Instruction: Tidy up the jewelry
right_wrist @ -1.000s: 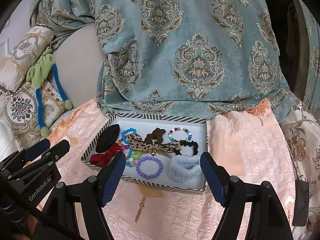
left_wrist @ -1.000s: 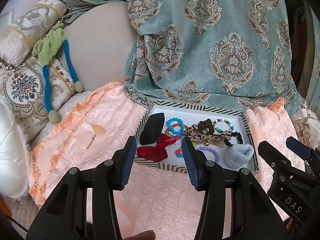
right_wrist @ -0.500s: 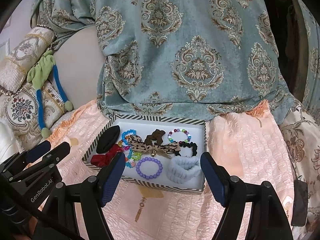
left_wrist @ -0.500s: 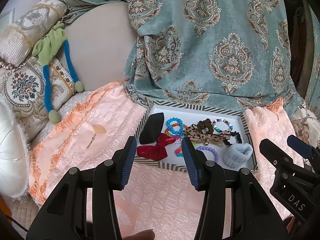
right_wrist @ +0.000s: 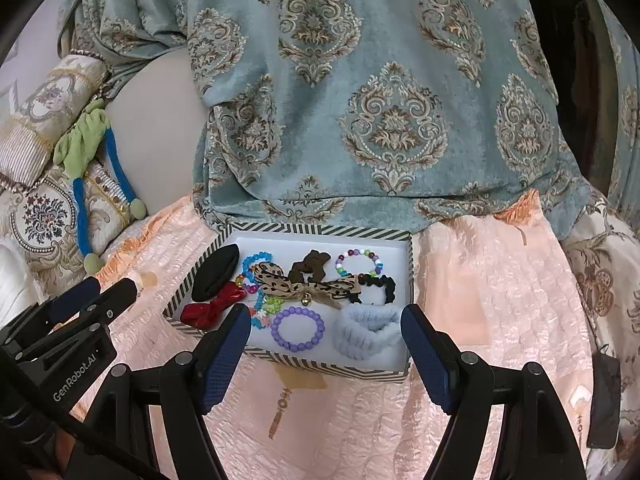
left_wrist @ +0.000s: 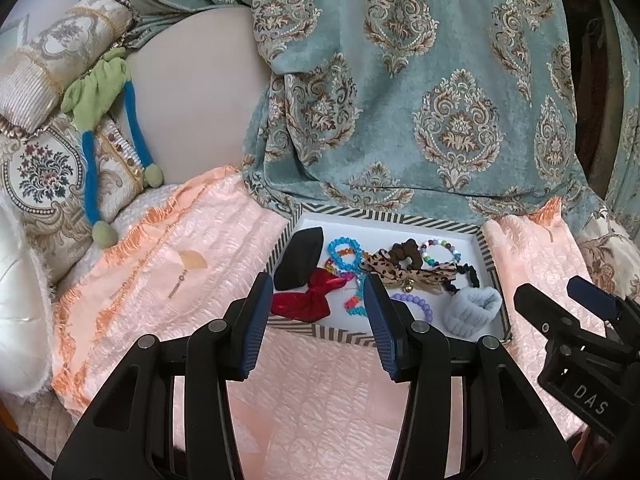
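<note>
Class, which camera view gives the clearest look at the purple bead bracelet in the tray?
The right wrist view: the purple bead bracelet lies whole and unobstructed between the open fingers. In the left wrist view, a finger of the left gripper hides part of it.

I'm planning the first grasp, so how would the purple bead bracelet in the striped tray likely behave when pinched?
The purple bead bracelet looks like round glossy beads on a string, so it would probably sag out of its ring shape when lifted. The smooth beads may slip or roll between the pads. It looks light. It lies flat on the tray, so it may slide rather than tip.
</note>
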A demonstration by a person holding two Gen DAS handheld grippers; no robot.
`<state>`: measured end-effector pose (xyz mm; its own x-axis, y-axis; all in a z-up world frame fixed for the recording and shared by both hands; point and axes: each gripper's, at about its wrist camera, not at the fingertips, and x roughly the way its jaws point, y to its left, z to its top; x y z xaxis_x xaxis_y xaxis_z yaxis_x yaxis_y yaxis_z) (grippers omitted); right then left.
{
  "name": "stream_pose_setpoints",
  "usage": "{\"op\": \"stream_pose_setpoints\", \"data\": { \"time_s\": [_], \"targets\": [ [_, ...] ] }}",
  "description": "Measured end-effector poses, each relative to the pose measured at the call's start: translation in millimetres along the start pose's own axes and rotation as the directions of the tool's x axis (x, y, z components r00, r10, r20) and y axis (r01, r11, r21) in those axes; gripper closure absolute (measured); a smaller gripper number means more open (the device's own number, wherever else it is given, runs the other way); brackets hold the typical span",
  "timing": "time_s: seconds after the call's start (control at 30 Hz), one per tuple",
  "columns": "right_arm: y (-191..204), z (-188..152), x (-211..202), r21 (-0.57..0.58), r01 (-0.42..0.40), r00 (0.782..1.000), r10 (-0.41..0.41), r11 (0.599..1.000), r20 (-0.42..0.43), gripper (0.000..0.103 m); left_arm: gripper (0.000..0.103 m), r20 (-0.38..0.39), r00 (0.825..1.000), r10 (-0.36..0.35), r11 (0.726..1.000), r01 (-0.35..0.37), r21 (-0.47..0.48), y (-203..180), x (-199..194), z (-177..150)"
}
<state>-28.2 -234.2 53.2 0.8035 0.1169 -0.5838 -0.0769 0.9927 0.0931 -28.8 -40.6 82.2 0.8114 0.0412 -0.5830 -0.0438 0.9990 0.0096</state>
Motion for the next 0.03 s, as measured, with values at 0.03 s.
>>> {"op": "stream_pose_setpoints", "data": {
  "time_s": [0.03],
  "targets": [
    [-1.6,-0.5,0.5,0.003,0.000,1.000,0.000,1.000,-0.001,0.028,0.056,-0.004,1.000,-0.001,1.000,0.001,0.000,-0.1,0.9,-0.7]
  ]
}}
